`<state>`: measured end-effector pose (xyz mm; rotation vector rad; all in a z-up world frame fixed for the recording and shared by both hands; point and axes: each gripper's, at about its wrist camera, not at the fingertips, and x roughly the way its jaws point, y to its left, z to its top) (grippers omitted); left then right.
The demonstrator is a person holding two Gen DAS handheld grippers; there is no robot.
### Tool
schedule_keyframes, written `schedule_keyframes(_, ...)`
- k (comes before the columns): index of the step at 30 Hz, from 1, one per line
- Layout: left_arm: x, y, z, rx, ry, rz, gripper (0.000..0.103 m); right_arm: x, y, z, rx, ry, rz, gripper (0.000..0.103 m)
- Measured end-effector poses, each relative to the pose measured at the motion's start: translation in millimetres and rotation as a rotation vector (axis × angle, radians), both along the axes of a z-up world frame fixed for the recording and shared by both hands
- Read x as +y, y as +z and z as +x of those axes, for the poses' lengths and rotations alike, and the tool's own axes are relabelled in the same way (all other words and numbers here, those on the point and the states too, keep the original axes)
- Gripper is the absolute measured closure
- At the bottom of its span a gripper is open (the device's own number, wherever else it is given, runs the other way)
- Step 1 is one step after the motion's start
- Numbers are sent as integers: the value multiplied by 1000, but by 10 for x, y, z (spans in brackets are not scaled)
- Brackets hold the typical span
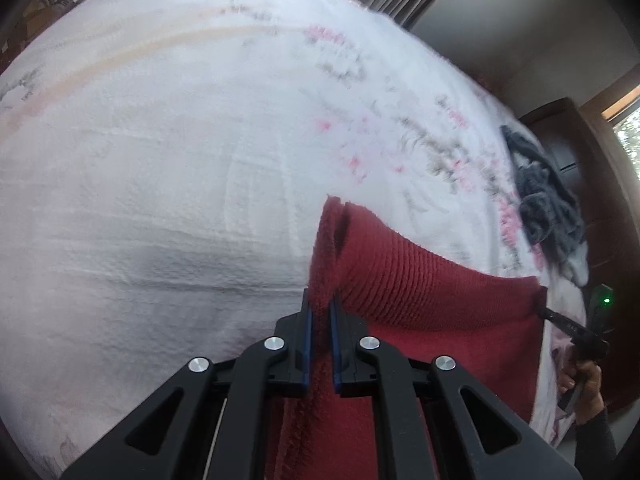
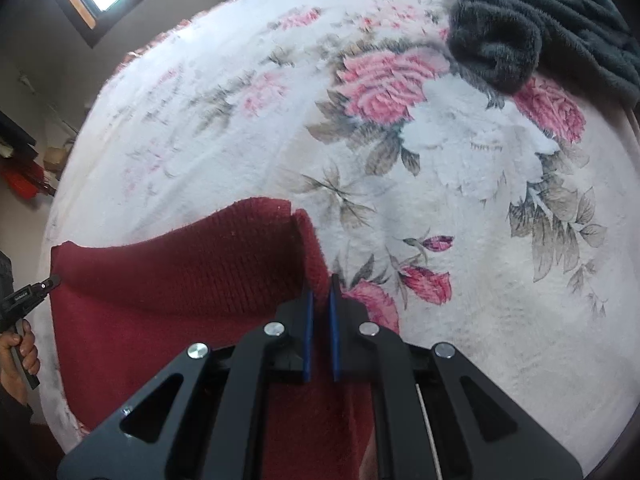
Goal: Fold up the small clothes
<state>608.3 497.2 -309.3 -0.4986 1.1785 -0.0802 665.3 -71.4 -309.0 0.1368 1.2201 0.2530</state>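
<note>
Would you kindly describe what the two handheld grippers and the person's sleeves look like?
Both the left gripper and right gripper are matte black with triangular cut-outs, silver round pivot bolts and blue finger pads. A green light glows on the right one. The sleeve is dark.

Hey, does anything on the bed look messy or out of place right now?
Only the dark grey fleece garment, which lies crumpled in a heap near the far edge of the floral blanket, unfolded. The red knit is held up at two corners by the left gripper and right gripper.
</note>
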Motion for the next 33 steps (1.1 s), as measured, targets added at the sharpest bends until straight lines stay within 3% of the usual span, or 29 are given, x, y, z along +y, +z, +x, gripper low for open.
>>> schedule_keyframes(5,48,-534,58,151,21,18,92,-9,-383,94,43,-19,7,94)
schedule_keyframes(7,83,-462,25,142,76,49,89,-33,-493,91,43,-30,-7,85)
schedule_keyframes(8,91,-347,-11,121,111,101,77,-62,-474,62,26,-44,0,83)
schedule_keyframes(9,82,-184,-70,67,133,146,74,-130,-372,-1,-23,-79,14,80)
schedule_keyframes(11,-41,90,-181,-65,81,94,74,-228,-131,-188,-127,-98,117,79)
schedule_keyframes(13,-203,40,-166,-75,-2,-16,74,-211,-143,-272,-85,-58,209,79)
schedule_keyframes(14,-268,-72,-131,-44,-27,-33,74,-185,-197,-287,-54,-35,245,80)
schedule_keyframes(16,-300,-333,-77,32,-27,14,76,-114,-442,-285,40,-9,224,83)
schedule_keyframes(17,-263,-464,-69,71,-16,36,78,-116,-570,-263,75,-14,198,93)
schedule_keyframes(18,-227,-550,-79,92,-8,48,94,-159,-639,-241,91,-29,192,99)
schedule_keyframes(19,-174,-565,-100,97,7,47,97,-217,-674,-210,106,-46,199,103)
schedule_keyframes(21,-81,-419,-182,63,40,21,98,-328,-581,-205,108,-88,230,101)
schedule_keyframes(22,-79,-243,-290,10,34,-7,97,-341,-480,-260,83,-85,245,94)
schedule_keyframes(25,-204,49,-656,-85,-70,-126,96,-282,-240,-616,58,-7,376,93)
schedule_keyframes(27,-294,-29,-865,-72,-134,-140,94,-165,-335,-906,94,52,398,93)
schedule_keyframes(28,-320,-143,-931,-40,-147,-102,94,-107,-453,-1004,119,69,380,94)
schedule_keyframes(29,-286,-248,-958,-12,-140,-66,94,-92,-558,-1063,124,73,359,103)
schedule_keyframes(31,-123,-415,-1010,19,-89,-76,97,-168,-647,-1071,121,40,386,103)
schedule_keyframes(33,-54,-371,-1053,10,-51,-81,101,-280,-587,-1094,119,-34,421,103)
